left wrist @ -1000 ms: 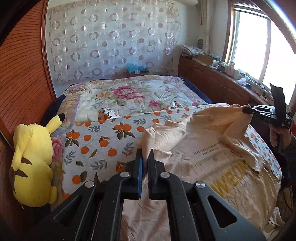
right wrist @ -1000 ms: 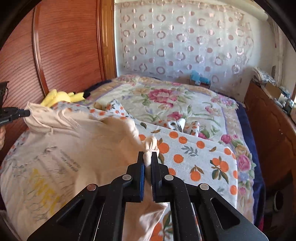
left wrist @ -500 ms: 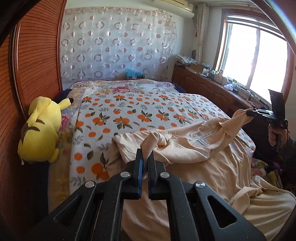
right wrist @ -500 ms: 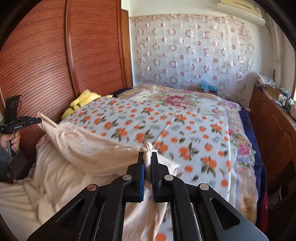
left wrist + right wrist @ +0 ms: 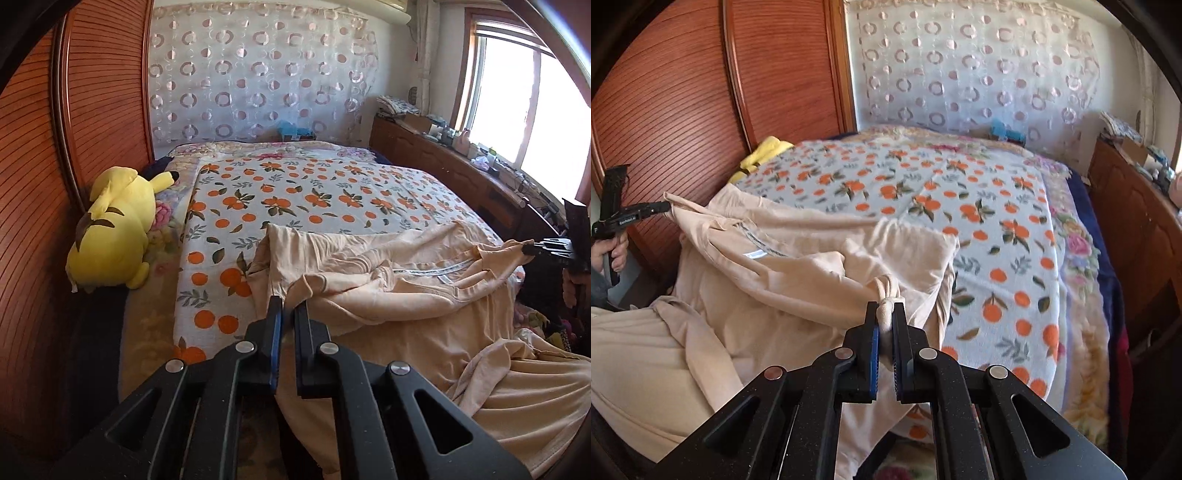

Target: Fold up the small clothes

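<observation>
Both grippers, left (image 5: 289, 308) and right (image 5: 885, 314), were clenched on the shirt (image 5: 388, 295); half hung off the bed (image 5: 314, 195), so weight might've yanked it loose

Right gripper (image 5: 885, 317) clamps a bunched knot of the beige garment (image 5: 798, 273) between its fingers. Cloth spreads left of the claw, over the orange-print bedspread (image 5: 979, 206) ahead and to its right. Far left, the left gripper (image 5: 666, 207) pinches another corner, beside the wooden headboard (image 5: 683, 103).
</observation>
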The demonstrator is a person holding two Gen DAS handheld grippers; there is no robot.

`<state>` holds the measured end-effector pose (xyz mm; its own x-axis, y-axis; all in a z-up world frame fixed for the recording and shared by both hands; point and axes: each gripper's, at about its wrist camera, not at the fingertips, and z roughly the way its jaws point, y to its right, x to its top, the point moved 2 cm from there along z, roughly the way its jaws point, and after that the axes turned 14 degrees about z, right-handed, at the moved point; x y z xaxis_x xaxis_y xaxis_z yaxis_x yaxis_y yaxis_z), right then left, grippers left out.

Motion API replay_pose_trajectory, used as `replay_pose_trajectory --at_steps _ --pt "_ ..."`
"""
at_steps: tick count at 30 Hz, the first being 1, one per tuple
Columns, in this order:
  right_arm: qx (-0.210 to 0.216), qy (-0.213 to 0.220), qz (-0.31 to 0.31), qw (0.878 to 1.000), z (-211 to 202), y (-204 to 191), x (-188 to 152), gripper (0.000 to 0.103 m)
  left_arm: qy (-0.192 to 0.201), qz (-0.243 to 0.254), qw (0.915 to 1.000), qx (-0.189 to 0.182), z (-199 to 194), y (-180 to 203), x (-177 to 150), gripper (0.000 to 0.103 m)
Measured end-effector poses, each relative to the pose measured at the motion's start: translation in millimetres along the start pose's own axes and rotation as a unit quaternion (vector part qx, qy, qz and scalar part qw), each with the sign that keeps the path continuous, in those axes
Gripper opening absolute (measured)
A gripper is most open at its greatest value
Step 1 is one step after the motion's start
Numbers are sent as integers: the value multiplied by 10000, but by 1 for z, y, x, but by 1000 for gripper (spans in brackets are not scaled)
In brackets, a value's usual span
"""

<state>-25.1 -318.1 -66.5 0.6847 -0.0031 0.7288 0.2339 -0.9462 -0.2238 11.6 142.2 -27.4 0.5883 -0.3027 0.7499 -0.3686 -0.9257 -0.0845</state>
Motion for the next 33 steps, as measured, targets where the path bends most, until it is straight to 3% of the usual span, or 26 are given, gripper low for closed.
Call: replay_pose_trajectory --at_steps 3,5,6,10,12,14,16,25,33 --pt "45 -74 60 9999 4 -1 2 5 -45 36 10000 37 0 0 0 6" --pt "21 -100 -67 9999 4 -7 7 6 -26 130 9999 89 -3 1 2 20" --pt "9 -80 -125 9999 7 -12 12 8 22 139 9998 113 -4 0 4 36" --pt "90 4 -228 9997 3 -17 17 12 134 27 9999 73 -2 -4 12 56" --pt "87 64 -288 9995 0 -20 15 18 169 83 9998 92 3 -3 15 78" --pt "41 124 -292 9995 0 -20 16 44 128 105 9999 43 14 -4 20 79" --pt "-6 168 -240 9996 4 -17 17 53 93 87 9999 -45 26 -5 25 79" --pt "-254 170 -59 9995 65 -3 41 57 -222 52 9997 -88 89 -19 48 79" --pt "-443 14 281 9986 117 18 59 57 -375 52 9992 -82 119 -30 56 79"
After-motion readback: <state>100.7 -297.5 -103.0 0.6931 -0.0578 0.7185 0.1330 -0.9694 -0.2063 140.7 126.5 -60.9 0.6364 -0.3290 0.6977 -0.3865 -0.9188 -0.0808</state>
